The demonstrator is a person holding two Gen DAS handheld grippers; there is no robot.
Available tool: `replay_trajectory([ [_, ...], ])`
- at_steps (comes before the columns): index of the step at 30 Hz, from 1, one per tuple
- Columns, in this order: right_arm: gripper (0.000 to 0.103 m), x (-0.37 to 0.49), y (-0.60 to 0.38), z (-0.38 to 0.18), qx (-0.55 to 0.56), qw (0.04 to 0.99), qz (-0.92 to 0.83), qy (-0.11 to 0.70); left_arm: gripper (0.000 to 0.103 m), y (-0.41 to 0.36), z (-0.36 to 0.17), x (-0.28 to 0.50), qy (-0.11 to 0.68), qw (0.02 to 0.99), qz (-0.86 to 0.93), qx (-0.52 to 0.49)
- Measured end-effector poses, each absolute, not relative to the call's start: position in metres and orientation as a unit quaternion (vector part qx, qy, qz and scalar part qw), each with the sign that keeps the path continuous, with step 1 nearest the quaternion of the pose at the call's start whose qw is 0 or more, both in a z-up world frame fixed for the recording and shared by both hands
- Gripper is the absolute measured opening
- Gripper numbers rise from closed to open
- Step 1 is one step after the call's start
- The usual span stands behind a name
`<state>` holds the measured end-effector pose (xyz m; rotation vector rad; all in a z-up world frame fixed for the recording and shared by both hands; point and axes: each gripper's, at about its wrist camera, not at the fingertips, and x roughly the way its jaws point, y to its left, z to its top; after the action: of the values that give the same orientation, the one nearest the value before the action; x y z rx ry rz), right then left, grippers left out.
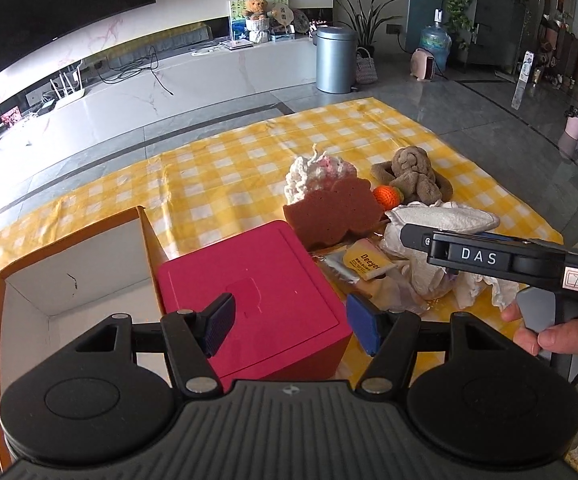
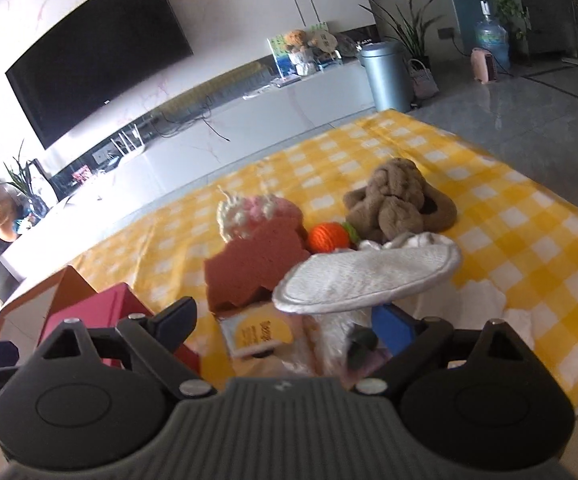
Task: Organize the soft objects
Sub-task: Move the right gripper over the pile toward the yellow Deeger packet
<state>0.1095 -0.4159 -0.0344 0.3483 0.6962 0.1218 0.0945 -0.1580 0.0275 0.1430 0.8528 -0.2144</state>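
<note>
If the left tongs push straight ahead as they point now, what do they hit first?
Most likely the pink box: it fills the space between and just beyond the open left tongs. The brown sponge lies behind it. Depth is hard to judge.

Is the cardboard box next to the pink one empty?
As far as shows, yes. The cardboard box is open on top, with only bare white walls visible; its bottom is hidden.

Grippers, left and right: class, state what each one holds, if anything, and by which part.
Neither holds anything. The left gripper stands open above the pink box; the right gripper stands open before the white slipper, not touching it.
</note>
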Motion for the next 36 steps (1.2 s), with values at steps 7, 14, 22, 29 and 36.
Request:
replay_trajectory([
  [7,0.083,0.124,-0.379,-0.040,0.095,0.926,0.078,0.358,0.075,-0.137,0.039,0.084,0.399,0.910,-0.094,0.065],
  [14,0.073,0.120,-0.366,-0.034,0.077,0.941,0.129,0.303,0.075,-0.119,0.042,0.076,0.396,0.913,-0.087,0.053],
  [22,0.076,0.147,-0.354,-0.062,0.069,0.913,0.119,0.385,0.075,-0.111,0.039,0.071,0.398,0.912,-0.084,0.050],
  [29,0.082,0.156,-0.367,-0.077,0.126,0.890,0.122,0.420,0.075,-0.112,0.036,0.067,0.402,0.910,-0.085,0.056],
  [36,0.073,0.160,-0.375,-0.086,0.111,0.885,0.061,0.448,0.075,-0.112,0.032,0.065,0.403,0.910,-0.084,0.056],
])
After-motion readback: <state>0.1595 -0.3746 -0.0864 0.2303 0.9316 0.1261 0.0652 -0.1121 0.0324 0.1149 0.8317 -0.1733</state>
